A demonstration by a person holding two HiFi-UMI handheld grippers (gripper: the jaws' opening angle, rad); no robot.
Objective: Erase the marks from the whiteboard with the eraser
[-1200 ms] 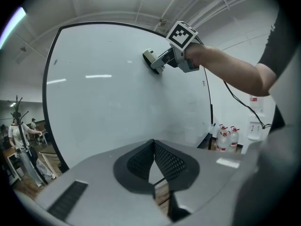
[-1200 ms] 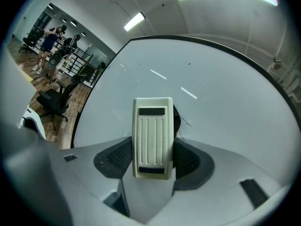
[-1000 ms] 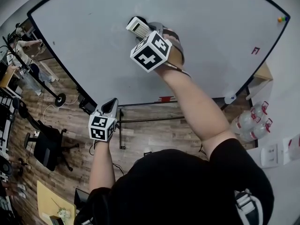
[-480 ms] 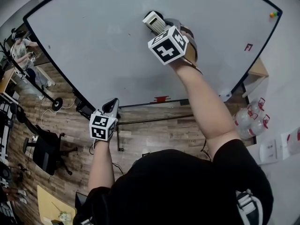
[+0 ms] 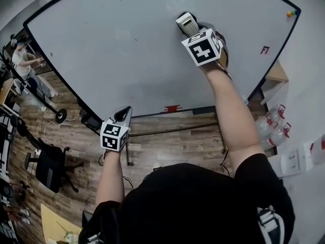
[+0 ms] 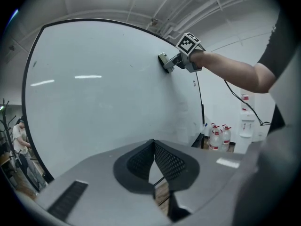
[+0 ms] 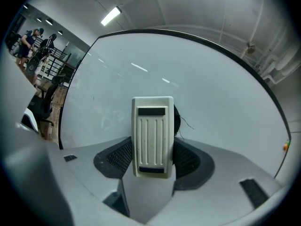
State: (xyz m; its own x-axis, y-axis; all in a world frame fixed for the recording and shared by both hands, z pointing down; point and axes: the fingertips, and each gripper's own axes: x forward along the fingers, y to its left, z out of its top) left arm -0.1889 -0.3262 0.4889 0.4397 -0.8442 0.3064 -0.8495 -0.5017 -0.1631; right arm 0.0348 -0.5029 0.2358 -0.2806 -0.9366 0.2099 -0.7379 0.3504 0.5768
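Observation:
The whiteboard (image 5: 122, 44) fills the upper head view, and a small red mark (image 5: 264, 49) shows near its right edge. My right gripper (image 5: 195, 30) is shut on the cream ribbed eraser (image 5: 186, 22), which is pressed against the board's upper middle. In the right gripper view the eraser (image 7: 152, 135) stands upright between the jaws of my right gripper (image 7: 151, 150), with faint smudges (image 7: 110, 121) to its left. My left gripper (image 5: 123, 114) hangs below the board's bottom edge, shut and empty. The left gripper view shows my left gripper (image 6: 153, 147) with jaws touching, and the eraser (image 6: 164, 62) far off.
Coloured magnets (image 5: 290, 13) sit at the board's top right corner. A small red object (image 5: 172, 108) lies on the bottom rail. Water bottles (image 5: 271, 128) stand on the floor to the right. A black office chair (image 5: 51, 164) and a person (image 5: 23, 55) are at the left.
My right gripper has carried the eraser rightward and upward across the board. The left gripper has stayed nearly where it was.

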